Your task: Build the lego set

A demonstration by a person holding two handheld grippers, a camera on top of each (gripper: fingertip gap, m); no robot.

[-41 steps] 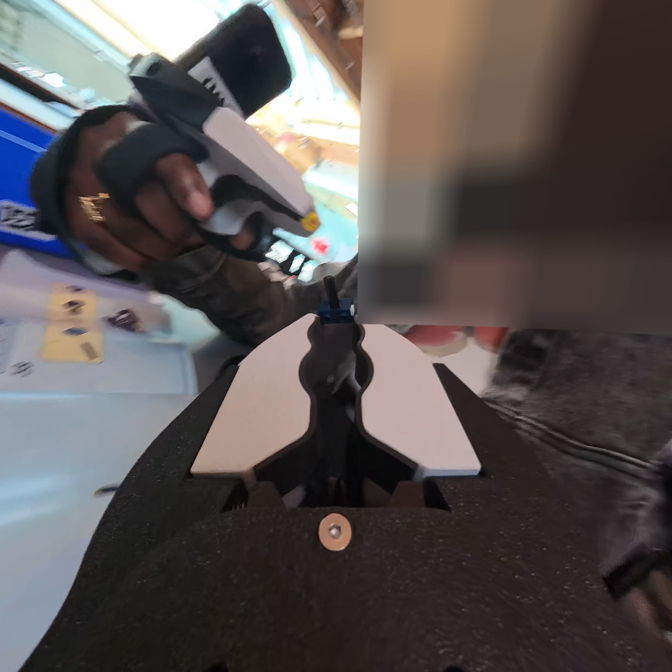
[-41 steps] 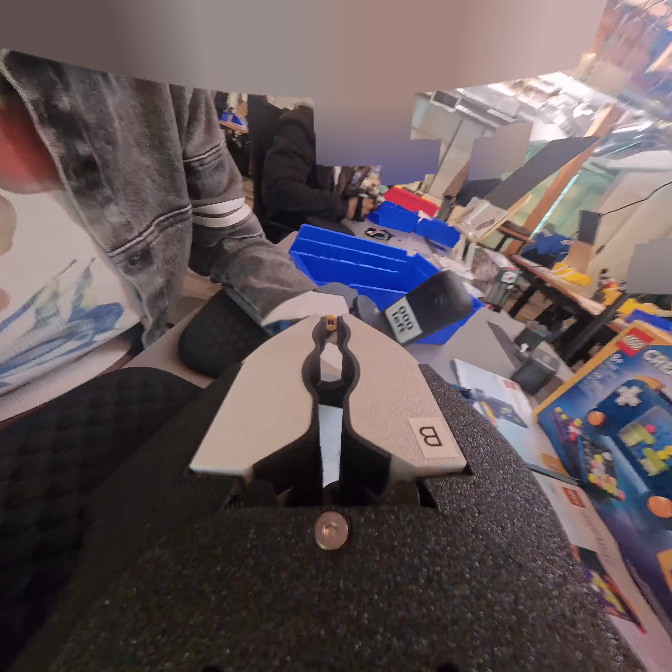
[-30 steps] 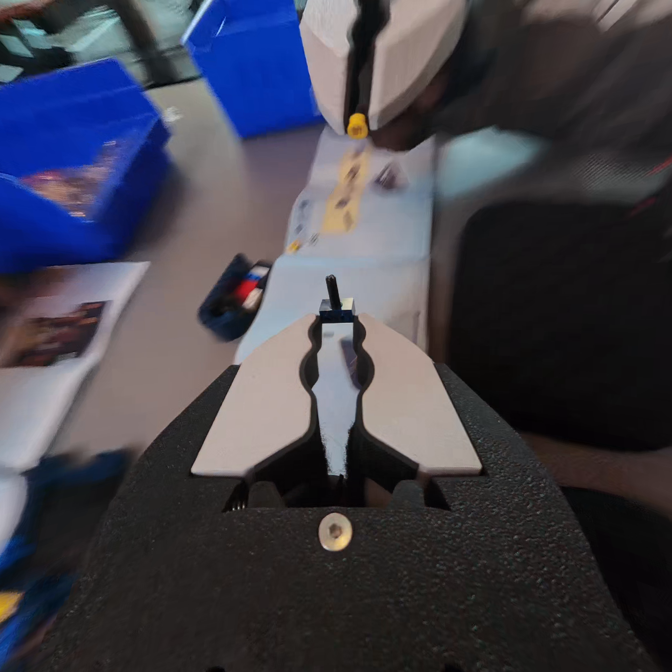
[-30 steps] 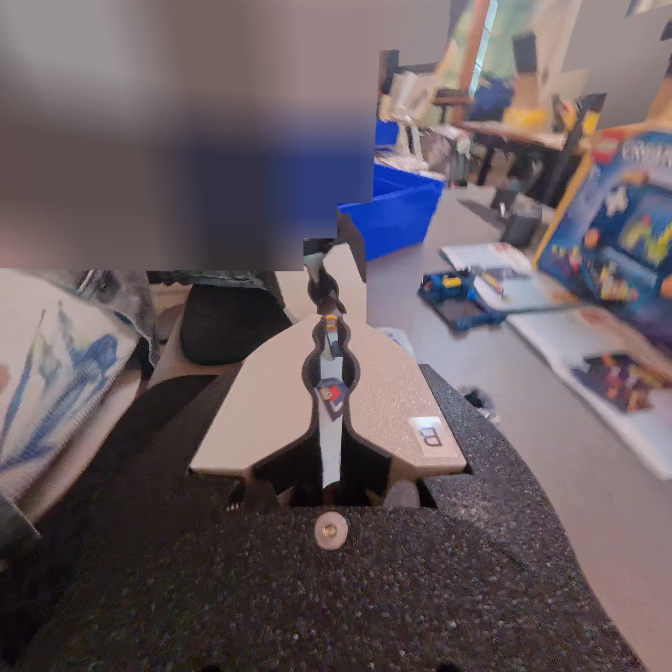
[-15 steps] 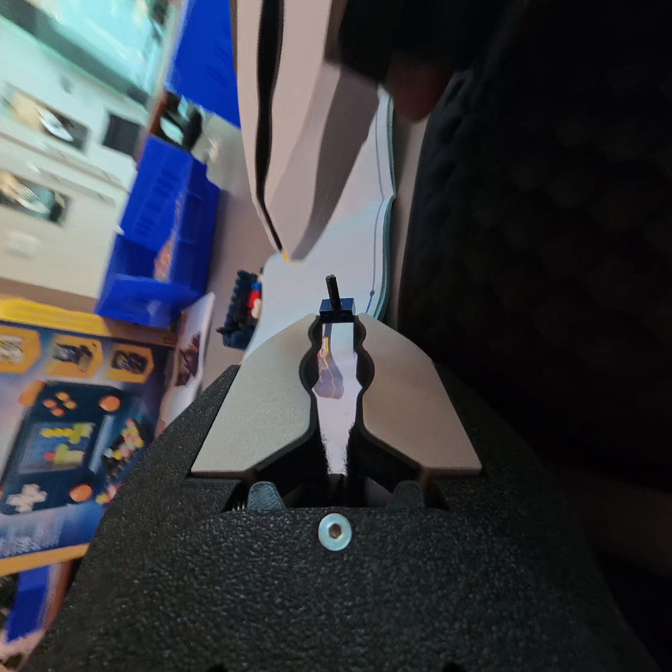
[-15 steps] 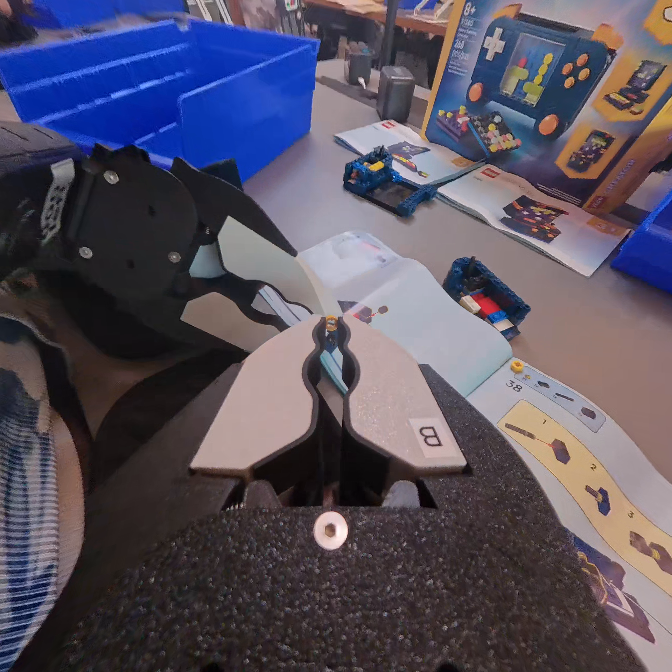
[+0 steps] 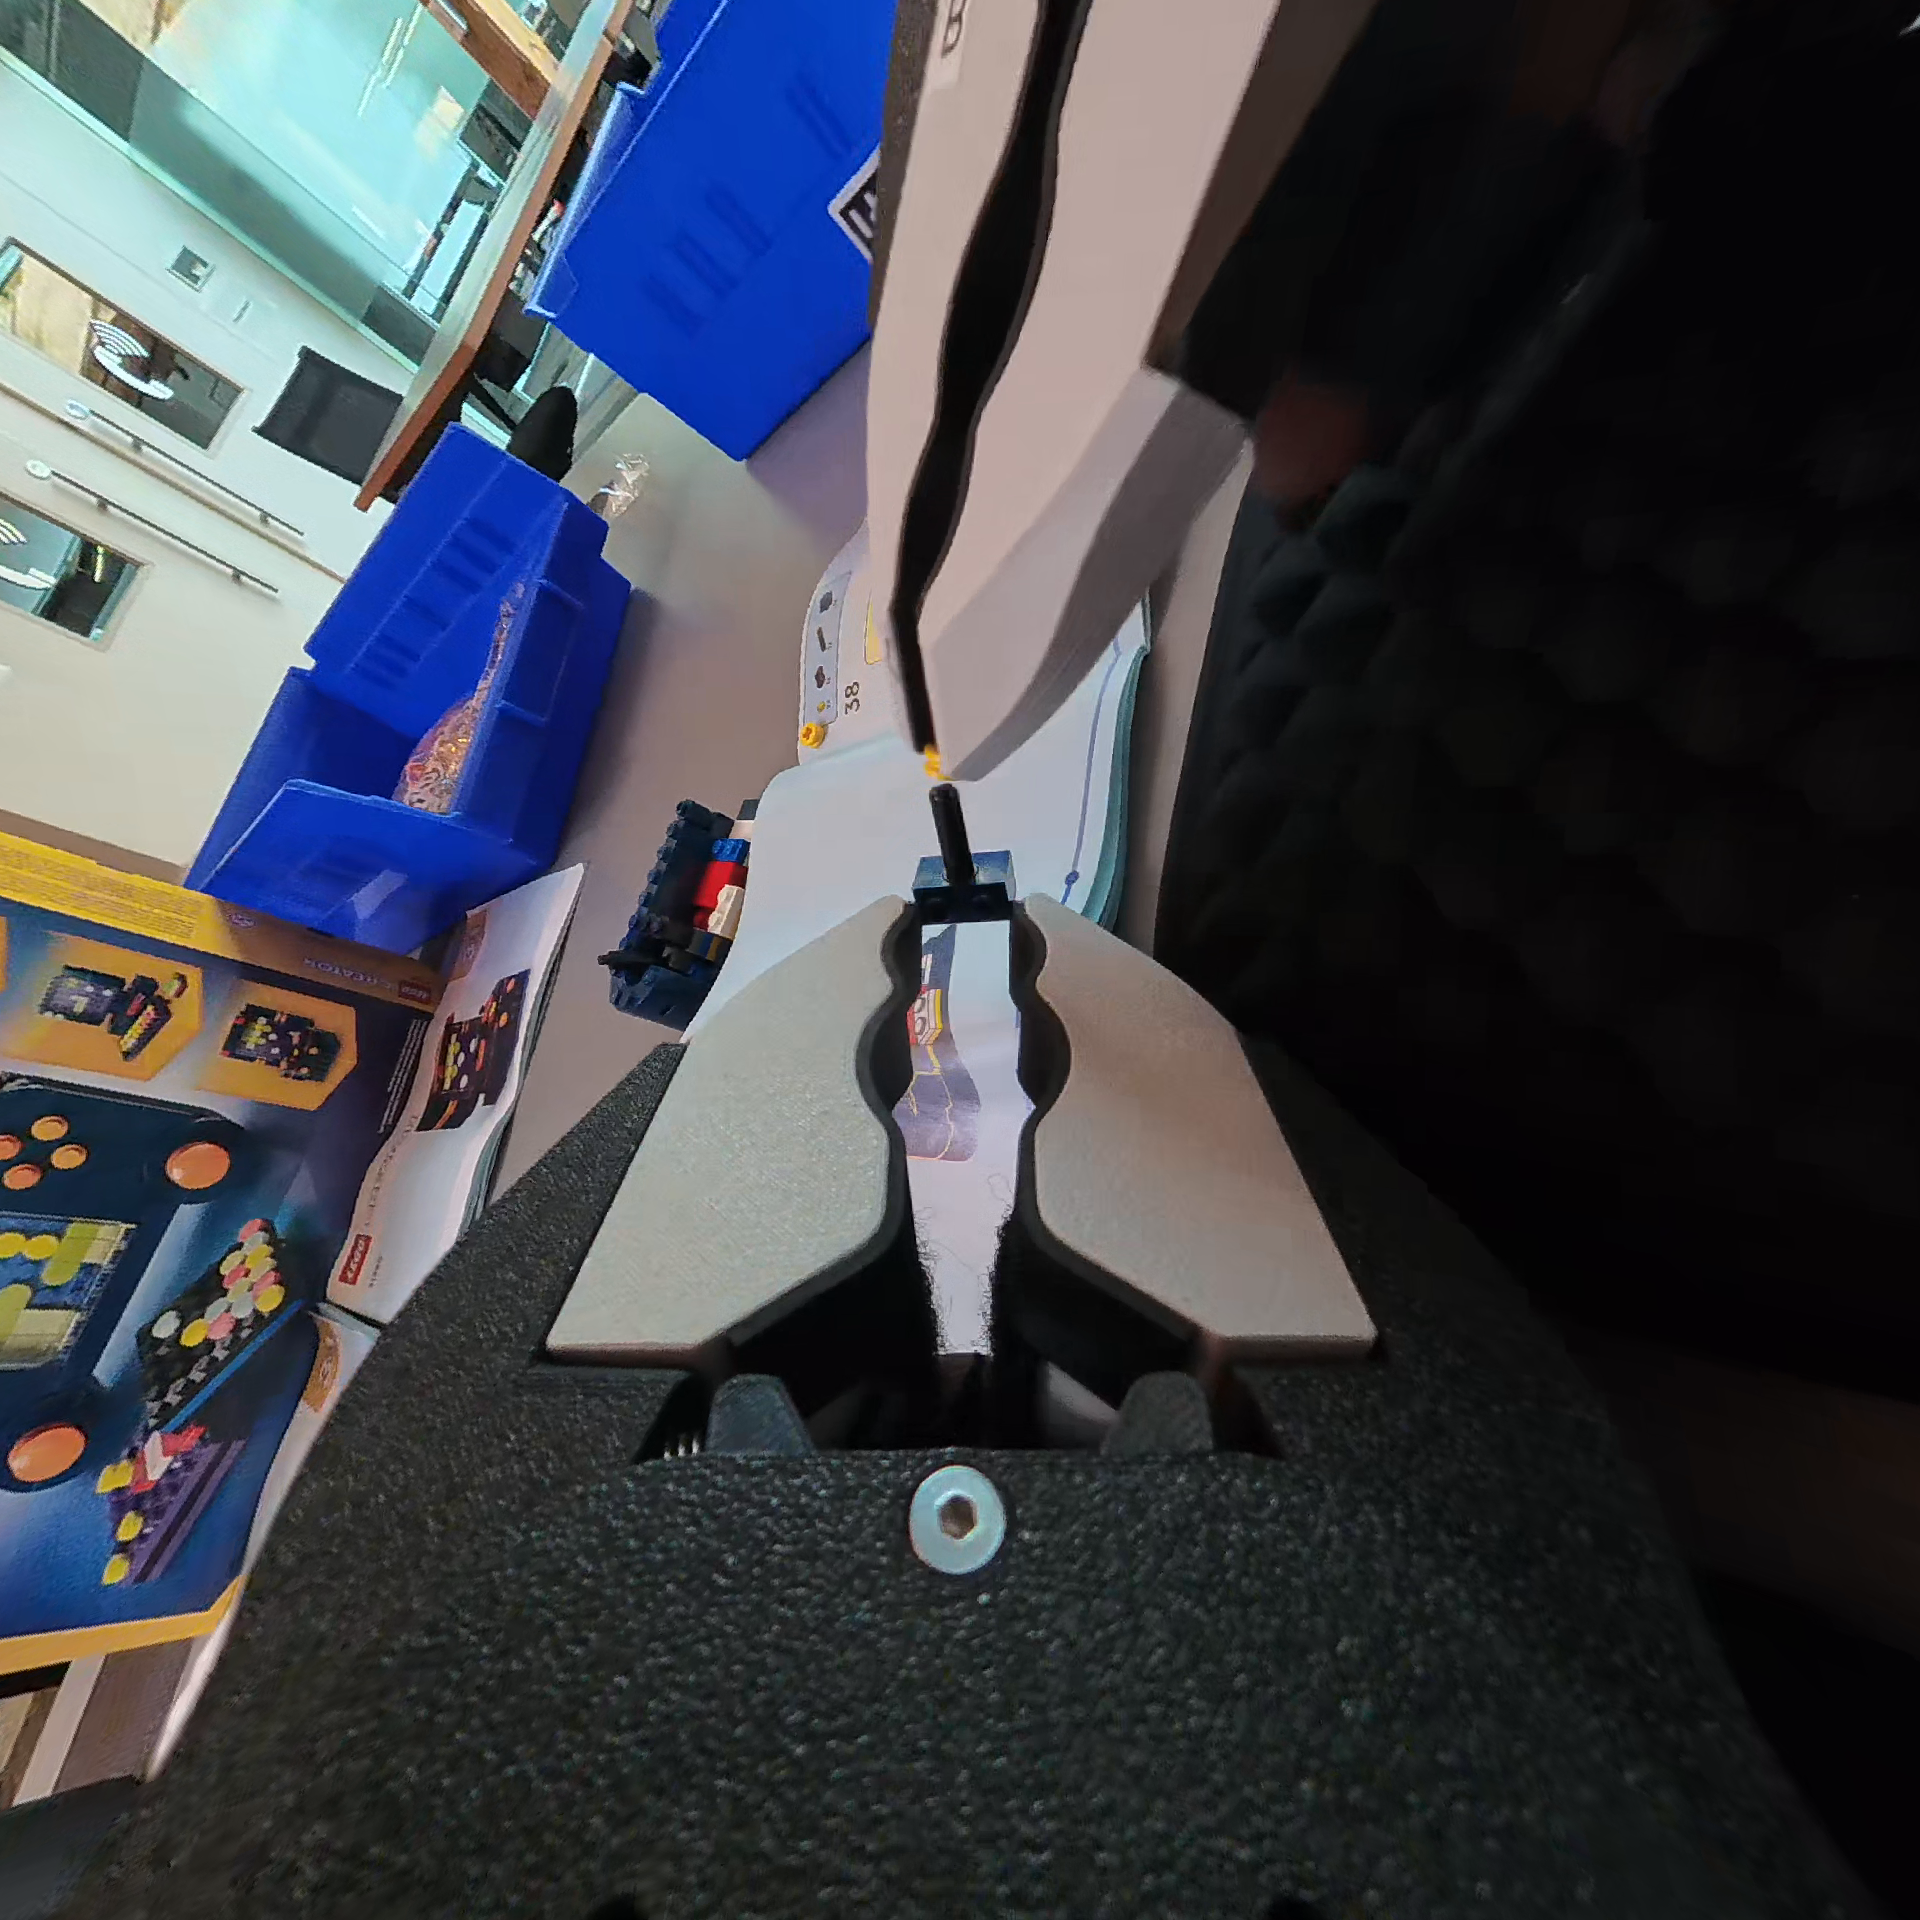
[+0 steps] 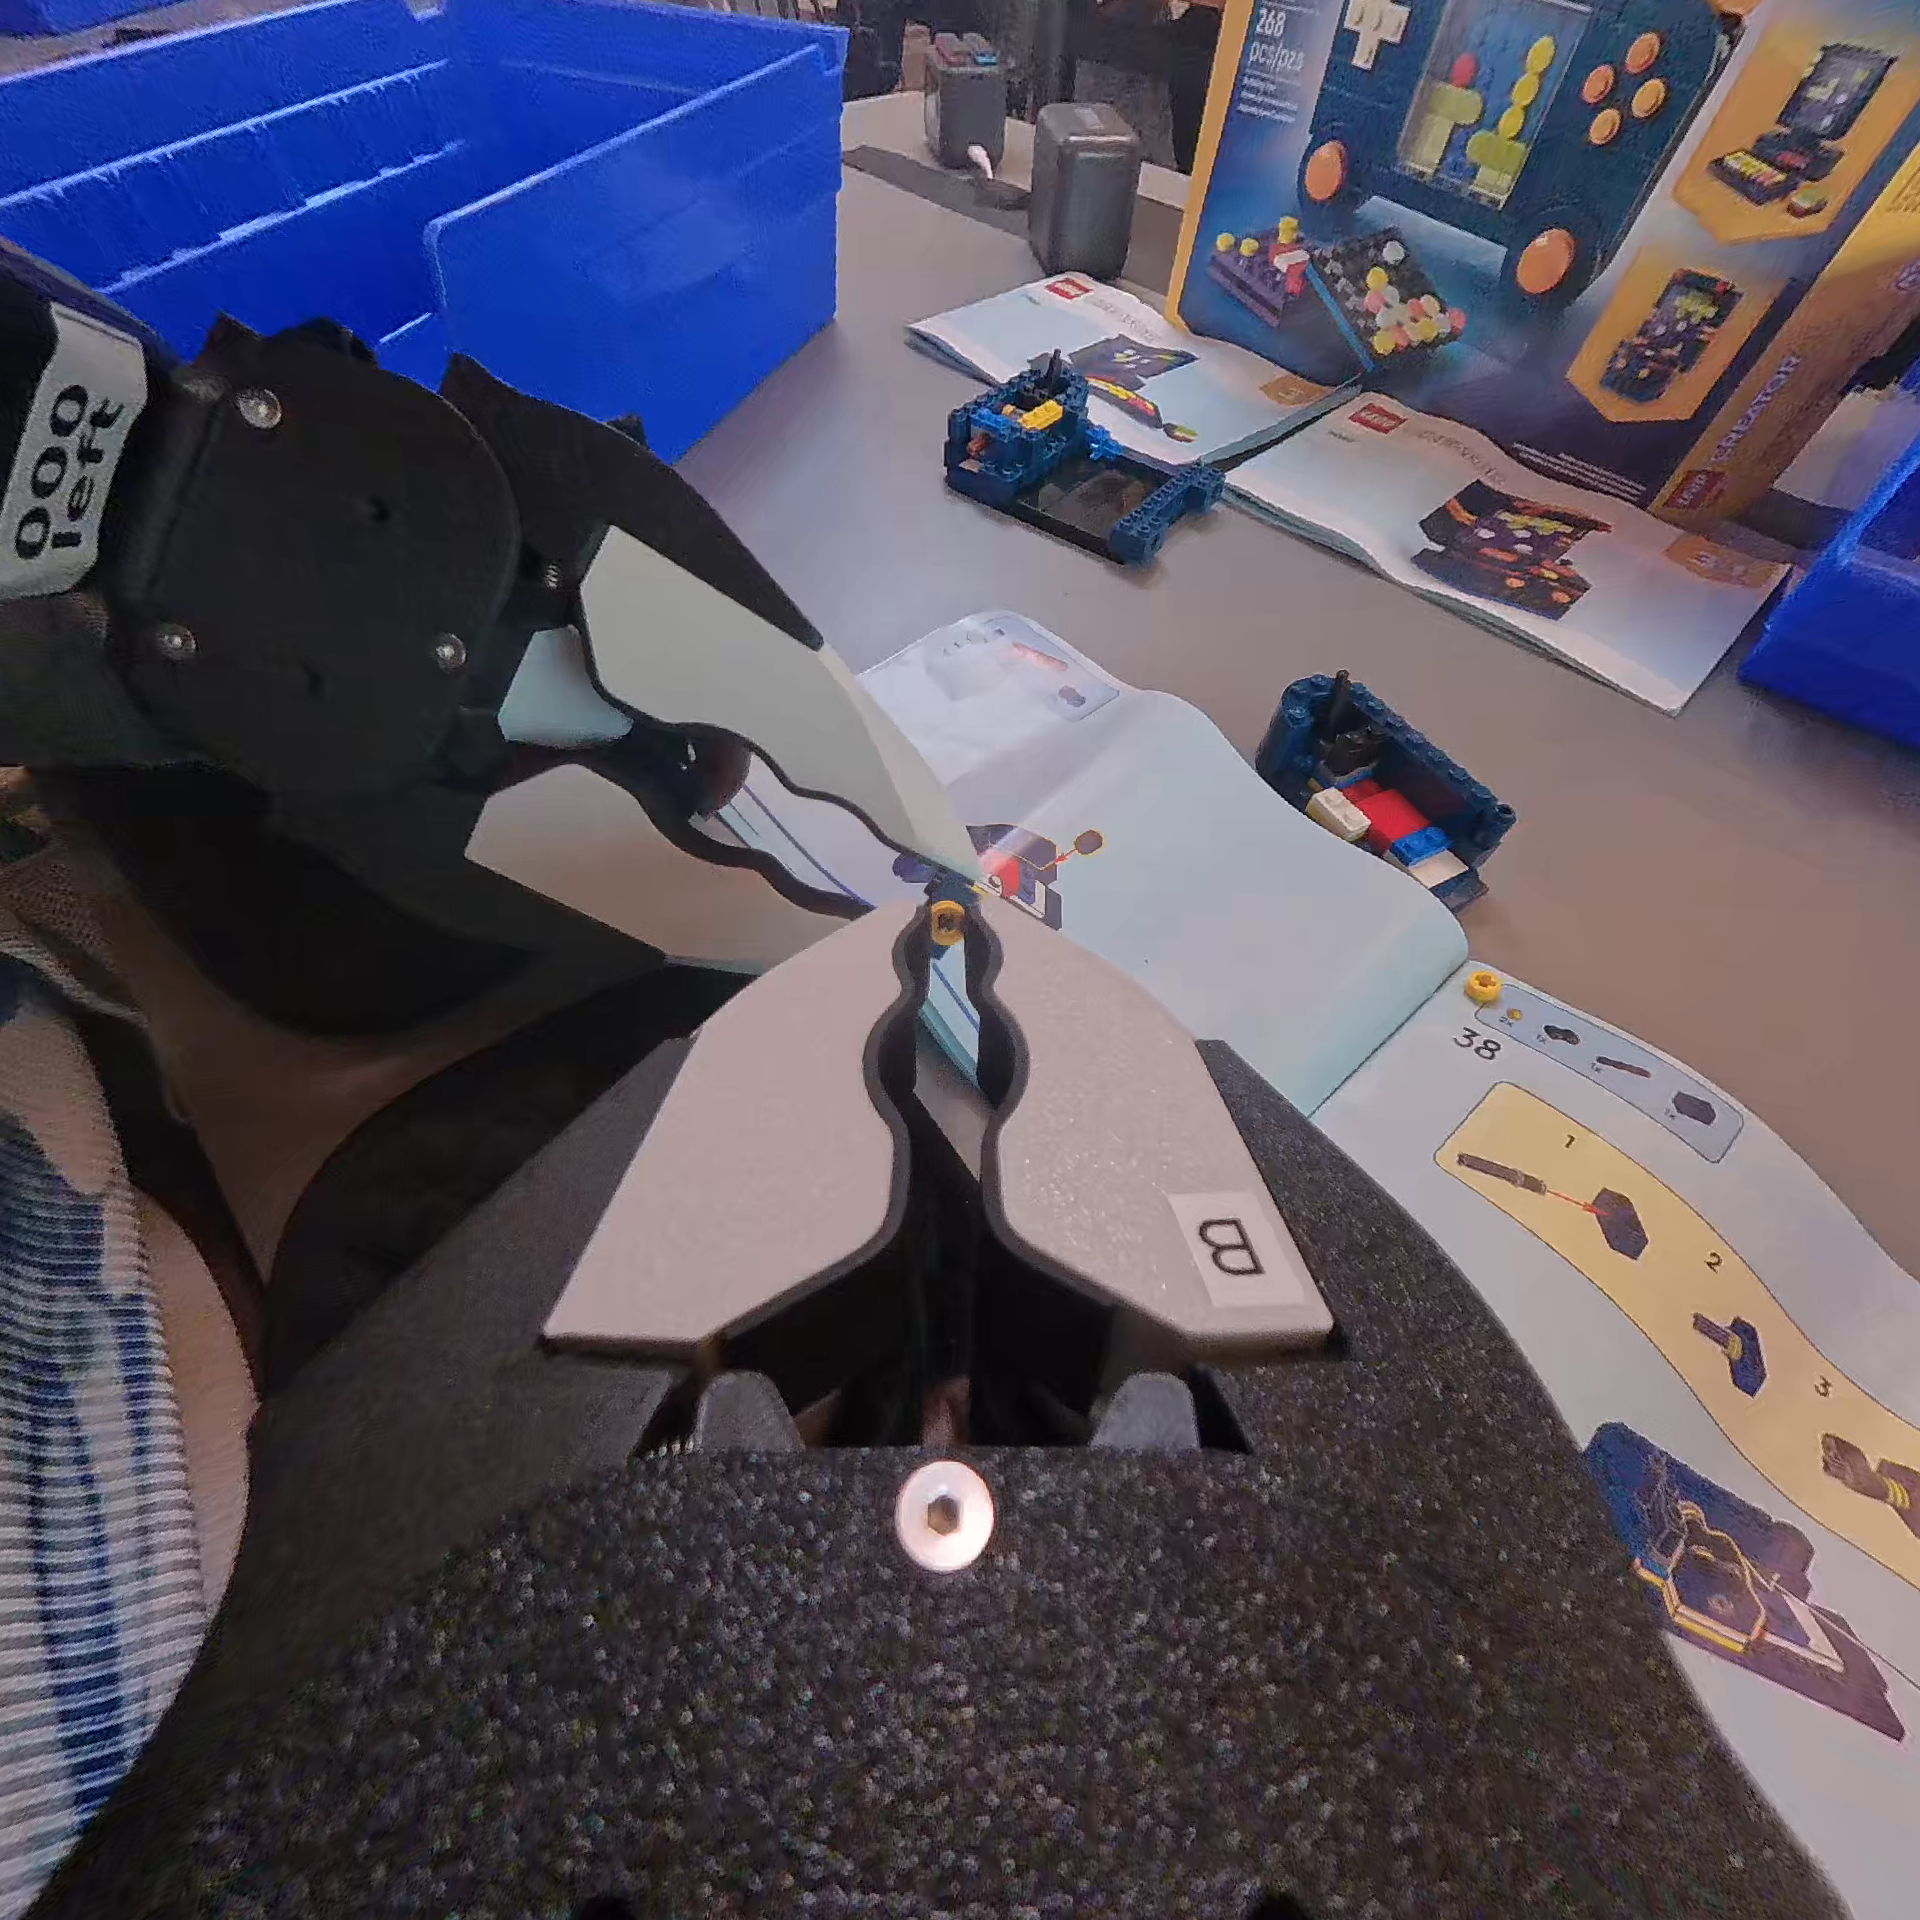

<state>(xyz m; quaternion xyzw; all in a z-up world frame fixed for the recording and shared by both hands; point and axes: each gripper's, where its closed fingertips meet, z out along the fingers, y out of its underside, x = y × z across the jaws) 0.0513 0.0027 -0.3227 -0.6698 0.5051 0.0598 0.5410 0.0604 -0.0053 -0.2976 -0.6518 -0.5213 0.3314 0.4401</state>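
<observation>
My left gripper (image 7: pixel 962 902) is shut on a small dark blue brick (image 7: pixel 964 881) with a black pin (image 7: pixel 948 826) standing out of it. My right gripper (image 8: pixel 943 921) is shut on a small yellow round piece (image 8: pixel 944 922). In the left wrist view the right gripper (image 7: pixel 932 758) comes down from above, and its yellow piece (image 7: pixel 933 766) hangs just above the tip of the black pin. In the right wrist view the left gripper (image 8: pixel 951 878) reaches in from the left, its tips right at my right fingertips. Both are held over an open instruction booklet (image 8: pixel 1226 894).
On the grey table (image 8: pixel 1621 790) a small dark blue build (image 8: pixel 1382 790) with red and white bricks lies beside the booklet, another blue build (image 8: pixel 1070 457) farther back. A loose yellow round piece (image 8: pixel 1483 984) lies on the page. Blue bins (image 8: pixel 582 197) and a toy box (image 8: pixel 1558 208) stand behind.
Both grippers swung down from facing the person to over the booklet and came together. The right gripper's yellow piece has closed in on the pin's tip. Both grasps stayed shut.
</observation>
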